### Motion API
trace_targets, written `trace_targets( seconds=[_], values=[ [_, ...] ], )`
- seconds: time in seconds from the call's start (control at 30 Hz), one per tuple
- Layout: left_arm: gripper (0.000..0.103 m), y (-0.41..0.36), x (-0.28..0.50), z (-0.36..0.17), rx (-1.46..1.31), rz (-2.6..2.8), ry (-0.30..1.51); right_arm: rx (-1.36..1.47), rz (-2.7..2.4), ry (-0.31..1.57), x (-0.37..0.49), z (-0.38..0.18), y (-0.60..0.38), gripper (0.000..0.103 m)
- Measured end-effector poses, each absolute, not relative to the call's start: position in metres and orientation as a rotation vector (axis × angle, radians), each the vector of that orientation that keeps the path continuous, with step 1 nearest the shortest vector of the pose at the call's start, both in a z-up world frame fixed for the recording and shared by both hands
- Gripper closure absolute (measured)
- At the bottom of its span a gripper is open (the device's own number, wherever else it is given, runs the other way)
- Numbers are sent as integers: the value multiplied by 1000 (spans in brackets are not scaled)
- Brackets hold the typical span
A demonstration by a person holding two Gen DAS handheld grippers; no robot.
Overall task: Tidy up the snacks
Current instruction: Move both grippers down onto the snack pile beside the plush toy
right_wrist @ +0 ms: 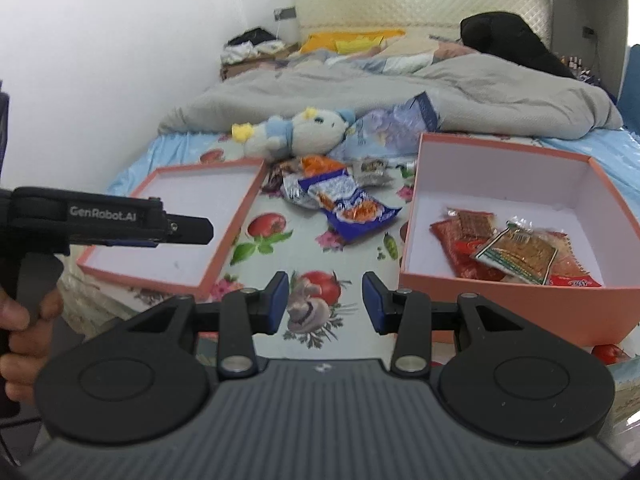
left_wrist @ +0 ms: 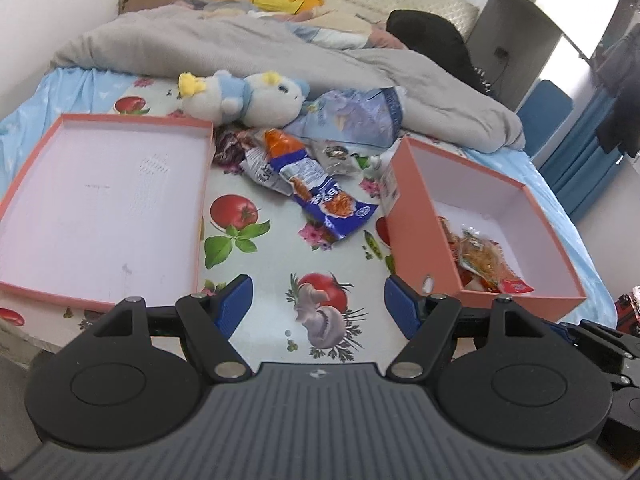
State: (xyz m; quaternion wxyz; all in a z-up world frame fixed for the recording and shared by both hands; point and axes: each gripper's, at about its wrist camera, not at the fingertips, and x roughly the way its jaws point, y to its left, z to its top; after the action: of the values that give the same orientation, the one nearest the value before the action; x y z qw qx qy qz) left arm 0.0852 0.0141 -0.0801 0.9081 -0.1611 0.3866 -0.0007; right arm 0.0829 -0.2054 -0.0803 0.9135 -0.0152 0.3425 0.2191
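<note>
Left gripper [left_wrist: 318, 306]: fingers standing wide apart, gripping nothing, hovering over the printed cloth [left_wrist: 280, 248].
Right gripper [right_wrist: 325, 300]: fingers sitting at a narrower gap, also gripping nothing.
Hand [right_wrist: 24, 320]: gripping the left gripper's handle at the right-wrist view's left edge.
Pink box [right_wrist: 520, 300]: sitting to the right, holding about 3 red and orange packets [right_wrist: 516, 254].
Lid [left_wrist: 100, 204]: lying open-side up on the left.
Loose snacks [left_wrist: 320, 188]: lying between lid and box, the blue packet [right_wrist: 352, 208] nearest.
Plush toy [left_wrist: 248, 98]: lying just behind the snacks.
Grey blanket [right_wrist: 400, 96]: bunching up farther back.
</note>
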Motion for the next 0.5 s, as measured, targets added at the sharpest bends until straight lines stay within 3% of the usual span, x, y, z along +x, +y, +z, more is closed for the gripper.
trace_targets(
  seconds=[0.17,0.37,0.5],
  values=[
    [26,26,116,-95,-375,15,828,-52,480,730,111,-90,-203,44],
    [27,49,176,-118,-437,47,861,-118,540,741,164,-95,-183,41],
    [35,67,227,-136,-475,77,937,-145,577,801,212,-98,-162,39]
  ],
)
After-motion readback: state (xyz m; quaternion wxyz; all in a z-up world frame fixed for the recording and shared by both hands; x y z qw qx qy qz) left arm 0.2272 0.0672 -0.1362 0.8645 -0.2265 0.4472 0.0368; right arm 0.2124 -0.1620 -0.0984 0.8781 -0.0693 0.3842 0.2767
